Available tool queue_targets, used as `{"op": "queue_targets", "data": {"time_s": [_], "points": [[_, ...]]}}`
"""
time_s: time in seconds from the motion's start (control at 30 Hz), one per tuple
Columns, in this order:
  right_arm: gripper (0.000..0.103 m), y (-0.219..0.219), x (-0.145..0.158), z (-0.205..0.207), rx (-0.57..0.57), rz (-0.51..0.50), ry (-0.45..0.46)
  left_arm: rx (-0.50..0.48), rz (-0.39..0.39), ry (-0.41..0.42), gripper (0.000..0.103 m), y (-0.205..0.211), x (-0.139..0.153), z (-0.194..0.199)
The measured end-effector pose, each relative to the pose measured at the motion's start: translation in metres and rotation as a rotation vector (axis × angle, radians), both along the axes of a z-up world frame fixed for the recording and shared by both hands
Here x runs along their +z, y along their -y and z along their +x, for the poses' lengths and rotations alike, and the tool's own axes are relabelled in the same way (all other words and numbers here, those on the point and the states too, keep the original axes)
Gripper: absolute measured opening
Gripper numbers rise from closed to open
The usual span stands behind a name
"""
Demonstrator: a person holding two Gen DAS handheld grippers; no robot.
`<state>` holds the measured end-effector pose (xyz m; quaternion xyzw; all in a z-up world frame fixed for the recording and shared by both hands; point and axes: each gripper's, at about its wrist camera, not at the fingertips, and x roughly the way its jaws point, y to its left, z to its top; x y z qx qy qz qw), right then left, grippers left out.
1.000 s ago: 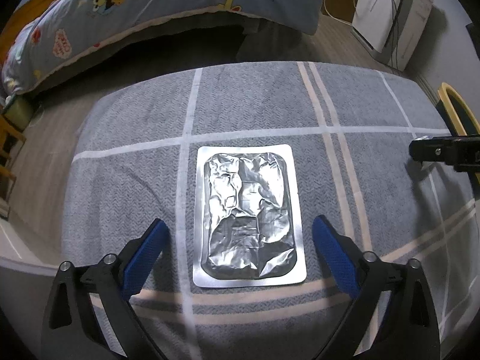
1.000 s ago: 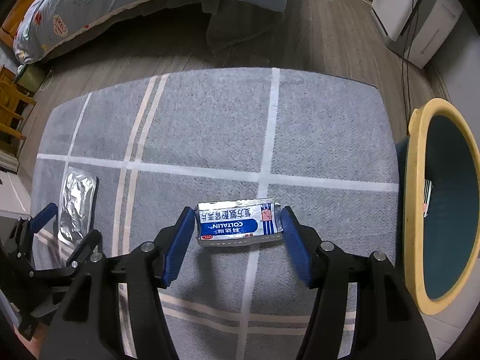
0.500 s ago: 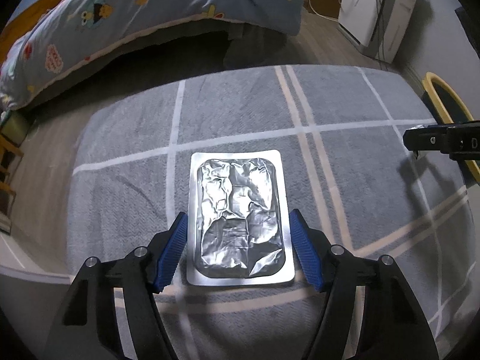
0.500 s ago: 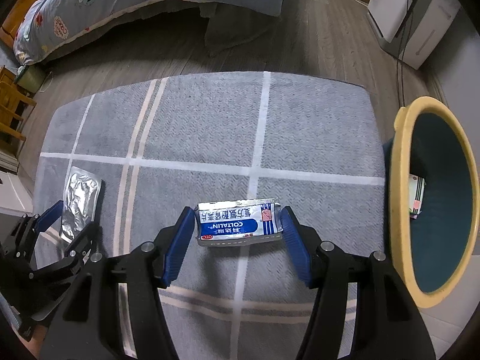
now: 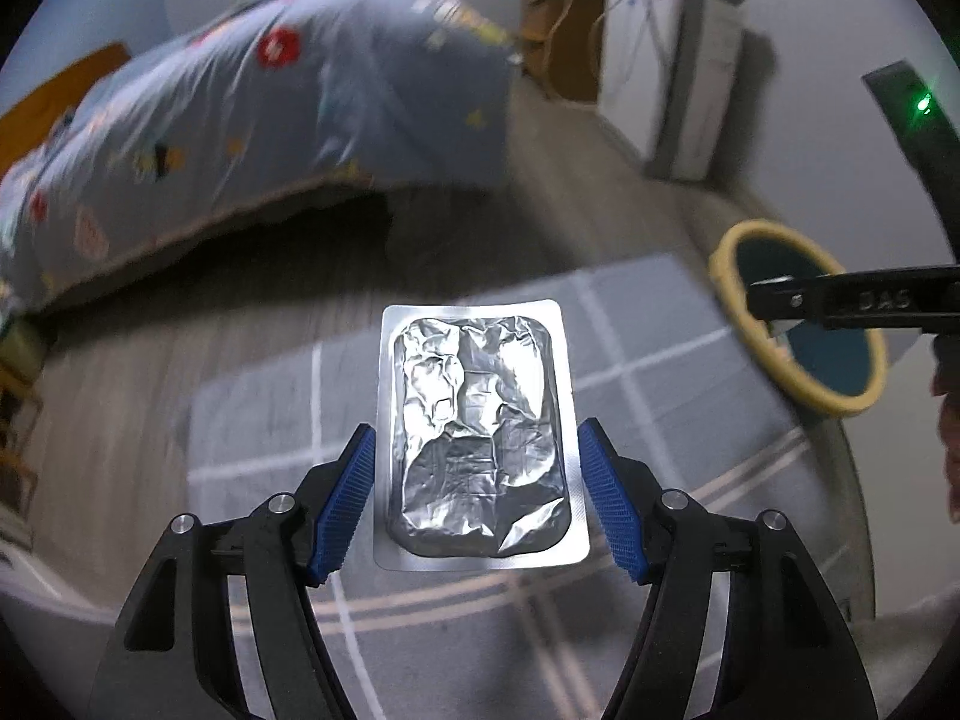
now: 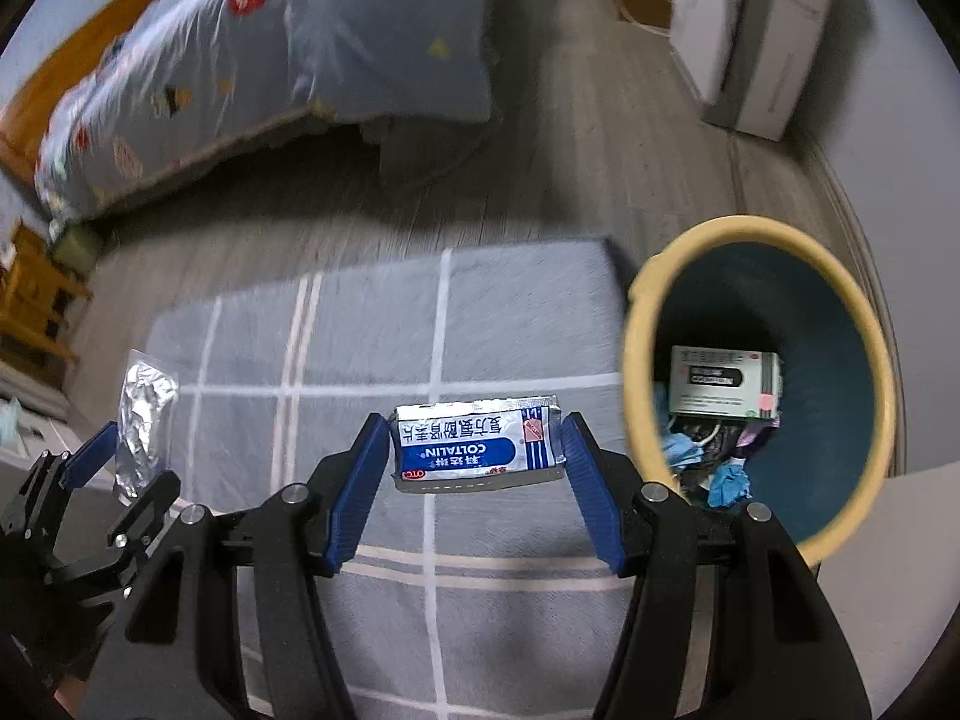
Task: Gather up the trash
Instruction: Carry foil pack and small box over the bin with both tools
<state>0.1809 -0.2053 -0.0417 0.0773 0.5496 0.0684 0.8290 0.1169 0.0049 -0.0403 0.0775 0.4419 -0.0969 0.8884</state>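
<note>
My left gripper [image 5: 477, 498] is shut on a silver foil blister pack [image 5: 477, 438] and holds it lifted above the grey rug [image 5: 270, 420]. It also shows in the right wrist view [image 6: 141, 420] at the left. My right gripper [image 6: 474, 468] is shut on a blue and white COLTALIN medicine packet [image 6: 477, 447], held above the rug [image 6: 360, 348] just left of the bin. The bin [image 6: 642, 324] is dark teal with a yellow rim and holds a white box and other trash. In the left wrist view the bin [image 5: 732, 240] is at the right, behind the right gripper's finger [image 5: 852, 300].
A bed with a blue patterned quilt [image 5: 270, 108] stands beyond the rug. A white appliance [image 6: 750, 30] stands at the far right by the wall. Wooden furniture [image 6: 30, 294] is at the left. Wood floor surrounds the rug.
My left gripper has closed on the foil blister pack and lifted it off the rug. My right gripper, still holding the packet, has risen and moved nearer the bin. Both views have tilted up.
</note>
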Motion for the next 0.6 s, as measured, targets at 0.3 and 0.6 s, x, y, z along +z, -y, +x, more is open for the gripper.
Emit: {"op": "queue_targets", "data": {"time_s": [0.3,0.6], "points": [[0.059,0.079,0.046,-0.023,-0.103,0.077,0.084,-0.152,-0.002,0.047,0.069,0.064,0.035,-0.010],[0.059,0.168,0.028,-0.027,-0.245,0.045,0.062,-0.232,-0.058,-0.013,0.069,0.138,0.010,0.007]]}}
